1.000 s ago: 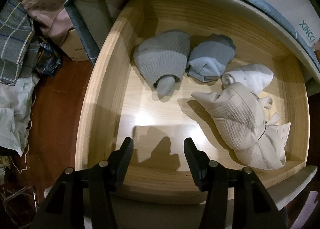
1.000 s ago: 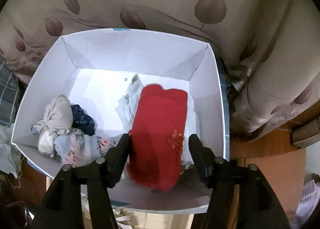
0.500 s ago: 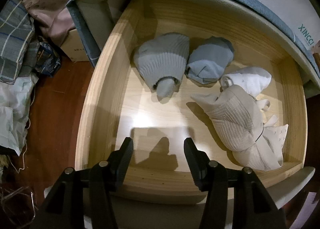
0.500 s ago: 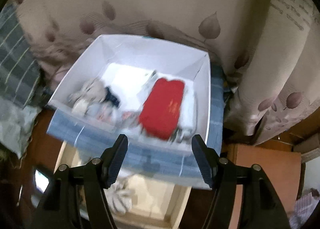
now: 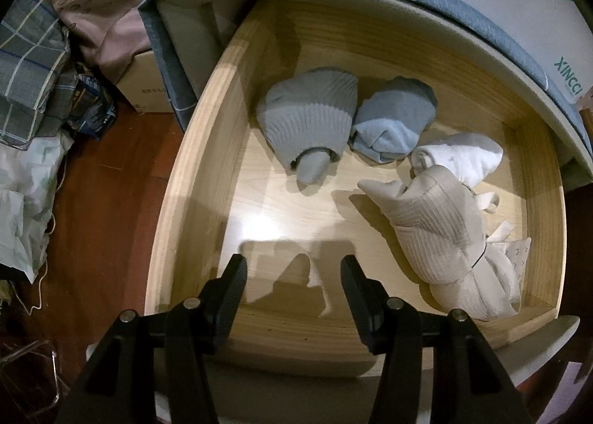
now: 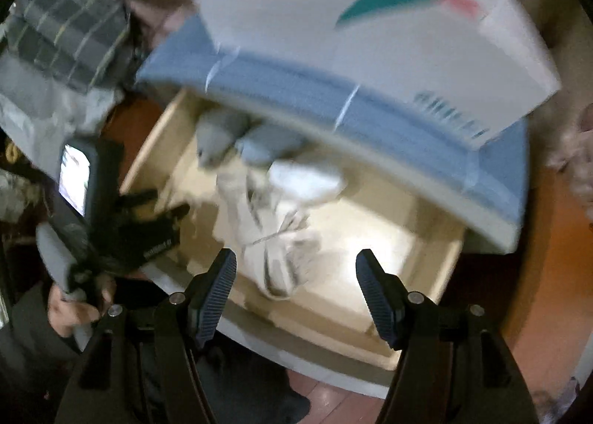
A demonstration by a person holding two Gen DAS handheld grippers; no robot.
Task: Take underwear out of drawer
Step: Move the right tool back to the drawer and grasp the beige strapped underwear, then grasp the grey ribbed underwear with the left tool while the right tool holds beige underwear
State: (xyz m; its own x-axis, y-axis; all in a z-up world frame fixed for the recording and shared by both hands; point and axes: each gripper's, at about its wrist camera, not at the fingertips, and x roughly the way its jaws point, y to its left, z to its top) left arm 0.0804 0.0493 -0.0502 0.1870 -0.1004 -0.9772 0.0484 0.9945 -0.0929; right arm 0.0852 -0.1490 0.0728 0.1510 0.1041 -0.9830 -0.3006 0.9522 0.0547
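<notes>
My left gripper (image 5: 292,275) and right gripper (image 6: 296,268) both gape empty above the open drawer (image 5: 192,179). The beige ribbed bundle (image 5: 441,238) lies at its right front, soft and light; I'd pinch its bulging middle.

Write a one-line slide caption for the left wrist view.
Open left tool poised over the wooden drawer holding two grey bundles, a white one and a beige one.

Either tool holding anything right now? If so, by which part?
Nothing held. Left tool open above the drawer; right tool empty too, with the beige bundle below it, untouched.
</notes>
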